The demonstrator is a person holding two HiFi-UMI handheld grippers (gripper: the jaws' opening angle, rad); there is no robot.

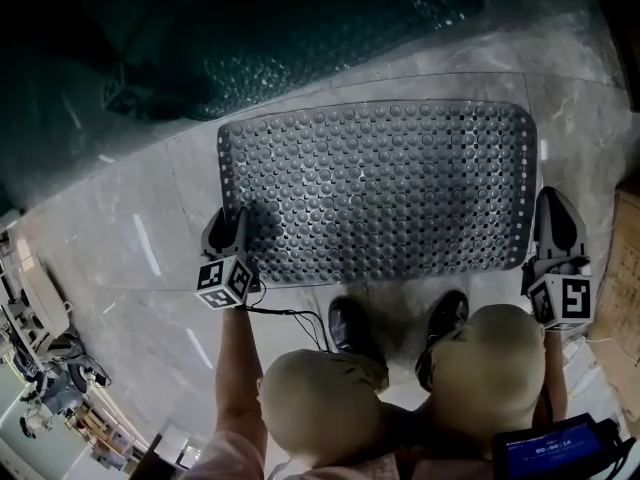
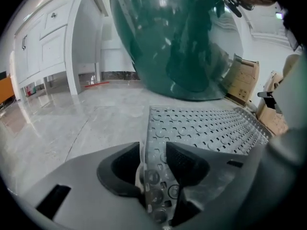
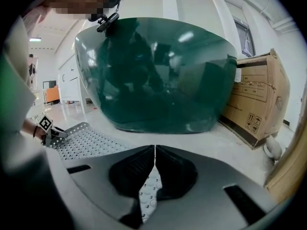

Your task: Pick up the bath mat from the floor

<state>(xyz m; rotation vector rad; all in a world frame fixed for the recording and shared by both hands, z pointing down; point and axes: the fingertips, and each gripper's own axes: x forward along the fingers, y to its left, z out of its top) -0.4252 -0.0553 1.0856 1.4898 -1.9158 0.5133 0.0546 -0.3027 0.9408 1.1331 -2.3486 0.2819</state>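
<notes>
Biggest thing here is the dark green glossy tub (image 3: 153, 75), and right in front of it lies the bath mat (image 1: 380, 193), on the pale stone floor (image 1: 130, 228), just ahead of our shoes (image 1: 352, 330). The mat is a grey, see-through rounded rectangle, packed with round studs and small punched holes.

On the right stands a cardboard box (image 3: 256, 97) with handling symbols and lines of print too small for us to read.

Our right gripper (image 3: 154, 150) has its jaws pressed together on the mat's right edge. Our left gripper (image 2: 154, 150) has its jaws spread, with the mat's left corner standing up between them.

By our knee, a small blue screen (image 1: 555, 448) shows digits we can't read.
</notes>
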